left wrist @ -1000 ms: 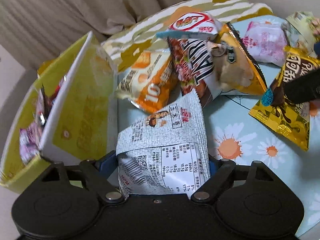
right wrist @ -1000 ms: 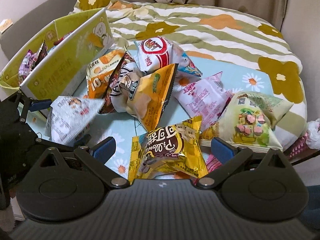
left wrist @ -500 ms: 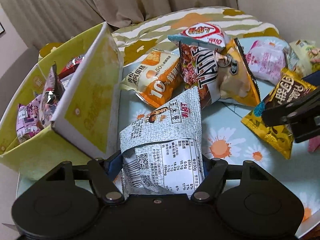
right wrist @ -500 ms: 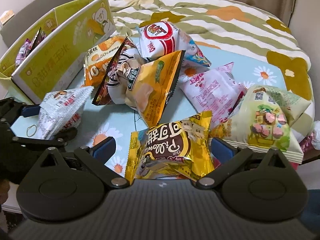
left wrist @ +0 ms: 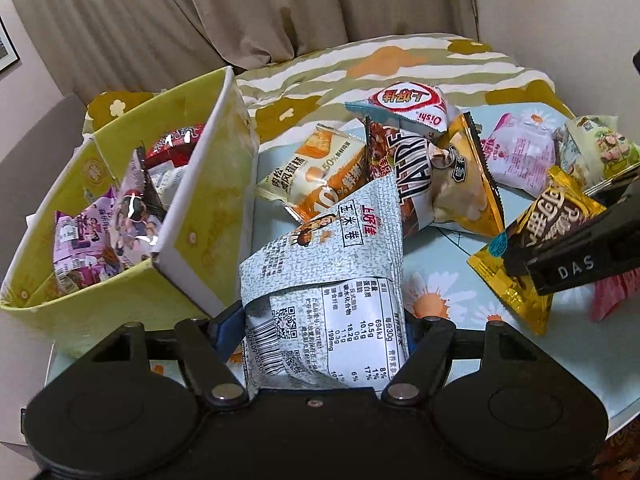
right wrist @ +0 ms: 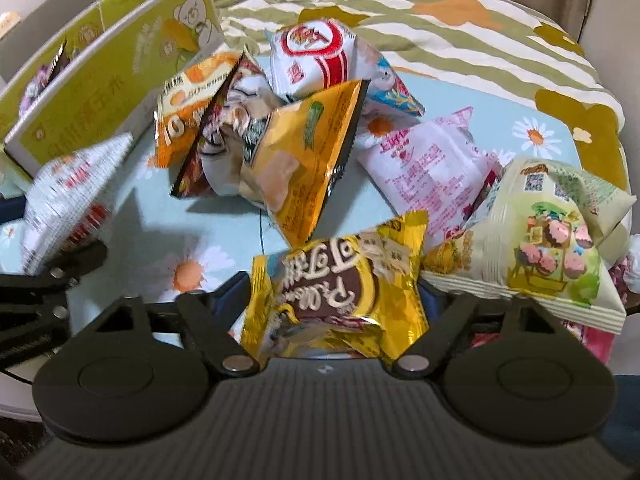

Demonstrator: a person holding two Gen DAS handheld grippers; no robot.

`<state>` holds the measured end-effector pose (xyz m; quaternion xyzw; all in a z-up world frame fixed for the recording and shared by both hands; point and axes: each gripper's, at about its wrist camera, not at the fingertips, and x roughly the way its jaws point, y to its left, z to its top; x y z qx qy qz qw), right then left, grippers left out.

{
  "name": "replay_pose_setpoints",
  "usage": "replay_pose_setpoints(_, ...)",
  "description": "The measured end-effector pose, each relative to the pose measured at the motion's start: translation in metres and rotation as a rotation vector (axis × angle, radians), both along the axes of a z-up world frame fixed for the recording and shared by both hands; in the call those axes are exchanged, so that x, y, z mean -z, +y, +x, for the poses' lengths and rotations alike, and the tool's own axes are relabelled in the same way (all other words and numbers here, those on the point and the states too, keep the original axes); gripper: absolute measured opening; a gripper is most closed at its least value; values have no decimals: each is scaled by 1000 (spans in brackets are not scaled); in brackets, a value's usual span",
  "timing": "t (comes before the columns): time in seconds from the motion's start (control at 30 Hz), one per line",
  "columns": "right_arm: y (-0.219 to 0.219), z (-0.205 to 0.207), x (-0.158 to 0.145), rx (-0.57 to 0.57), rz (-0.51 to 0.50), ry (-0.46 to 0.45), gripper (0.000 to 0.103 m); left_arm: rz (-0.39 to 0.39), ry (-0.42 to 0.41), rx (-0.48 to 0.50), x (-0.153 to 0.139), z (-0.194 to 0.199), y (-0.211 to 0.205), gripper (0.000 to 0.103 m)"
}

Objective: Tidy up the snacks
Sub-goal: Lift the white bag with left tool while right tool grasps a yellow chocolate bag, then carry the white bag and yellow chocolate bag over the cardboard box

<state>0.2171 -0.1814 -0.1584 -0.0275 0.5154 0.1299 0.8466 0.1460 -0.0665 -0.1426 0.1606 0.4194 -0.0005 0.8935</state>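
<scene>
1. Left gripper [left wrist: 324,320]: lower centre of the left wrist view, fingers clenched on the grey-white corn-roll packet [left wrist: 328,280], which stands up between them with its nutrition label facing the camera.
2. Right gripper [right wrist: 336,300]: lower centre of the right wrist view, fingers clamped on the yellow chocolate packet [right wrist: 340,292], held at its lower part.
3. Yellow-green box [left wrist: 120,208]: left of the left wrist view, just beside the held grey-white packet; 1 white flap raised; contains purple packets [left wrist: 84,244] and a red packet [left wrist: 180,144].
4. Loose pile, centre of the right wrist view, on the daisy-print cloth [right wrist: 192,248]: orange cake packet [right wrist: 188,120], amber chip bag [right wrist: 304,168], red-and-white Oishi bag [right wrist: 320,56], pink packet [right wrist: 432,168], pale green packet [right wrist: 552,240] at right.
5. Striped floral blanket [right wrist: 440,12]: upper part of the frame, behind the pile.
</scene>
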Motion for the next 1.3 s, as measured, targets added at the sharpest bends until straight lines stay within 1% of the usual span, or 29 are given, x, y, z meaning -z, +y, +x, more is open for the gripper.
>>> replay_pose_setpoints(0.1,1,-3,0,-10,13,7,76,-6,-7,-3,-3,-5,4,75)
replay_pose_setpoints(0.17,2,-5,-3,-11,13,5,74,-28,-9,-8,-6,-6,5,75)
replay_pose_setpoints(0.2,2,-6,-5,-11,17,4,72,-43,-11,-12,-9,-8,6,75)
replay_pose_setpoints(0.27,3,-9,-11,-9,36,2,68,-46,-26,-14,-17,-12,6,75)
replay_pose_setpoints(0.47,5,-19,-37,-3,79,-32,67,-63,-92,-42,-50,-26,10,75)
replay_pose_setpoints(0.63,12,-23,-72,-18,151,-73,67,-57,-165,-96,-83,-36,26,76)
replay_pose_setpoints(0.73,22,-21,-97,-37,194,-102,67,-74,-197,-139,-100,-38,42,76)
replay_pose_setpoints(0.83,37,-15,-122,-61,230,-134,67,-73,-231,-169,-116,-36,62,76)
replay_pose_setpoints(0.97,66,-4,-154,-74,268,-179,67,-79,-270,-196,-136,-22,98,76)
replay_pose_setpoints(1.07,92,9,-173,-77,295,-212,67,-79,-290,-198,-146,-3,125,76)
replay_pose_setpoints(1.3,156,58,-196,-42,327,-252,67,-110,-294,-169,-164,55,189,76)
